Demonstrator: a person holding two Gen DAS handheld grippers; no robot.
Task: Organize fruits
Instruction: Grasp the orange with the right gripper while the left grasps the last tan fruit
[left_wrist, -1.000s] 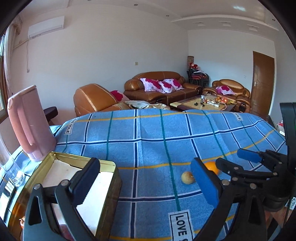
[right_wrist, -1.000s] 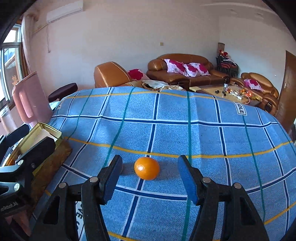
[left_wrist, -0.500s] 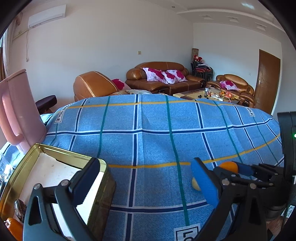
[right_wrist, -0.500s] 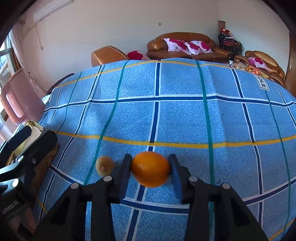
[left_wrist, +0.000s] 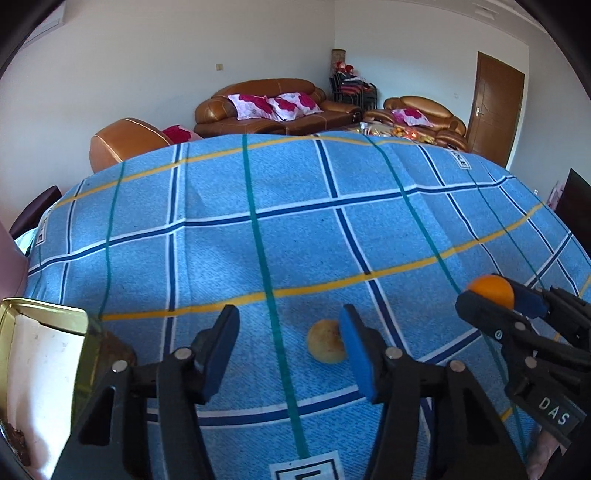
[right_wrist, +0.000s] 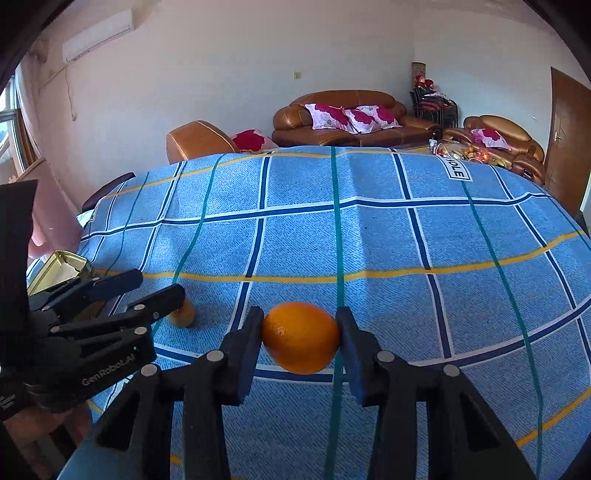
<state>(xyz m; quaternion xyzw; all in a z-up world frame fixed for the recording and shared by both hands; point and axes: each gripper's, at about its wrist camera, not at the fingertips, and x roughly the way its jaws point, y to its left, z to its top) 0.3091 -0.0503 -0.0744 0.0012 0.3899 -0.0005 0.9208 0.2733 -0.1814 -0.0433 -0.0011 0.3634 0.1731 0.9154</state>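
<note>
My right gripper (right_wrist: 301, 338) is shut on an orange (right_wrist: 301, 336) and holds it a little above the blue checked cloth; the orange also shows in the left wrist view (left_wrist: 491, 290). My left gripper (left_wrist: 290, 345) is open, with a small yellowish fruit (left_wrist: 327, 341) lying on the cloth just inside its right finger. That fruit also shows in the right wrist view (right_wrist: 181, 314), partly behind the left gripper's fingers (right_wrist: 155, 295). A gold tin (left_wrist: 40, 369) with a white lining stands at the left.
The blue checked cloth (left_wrist: 295, 229) covers the whole table. A pink jug (right_wrist: 55, 210) stands at the far left beside the tin (right_wrist: 61, 264). Brown sofas and a door lie beyond the table's far edge.
My right gripper closed on the orange and lifted it off the cloth. My left gripper swung right from over the tin and now has the small yellowish fruit between its open fingers.
</note>
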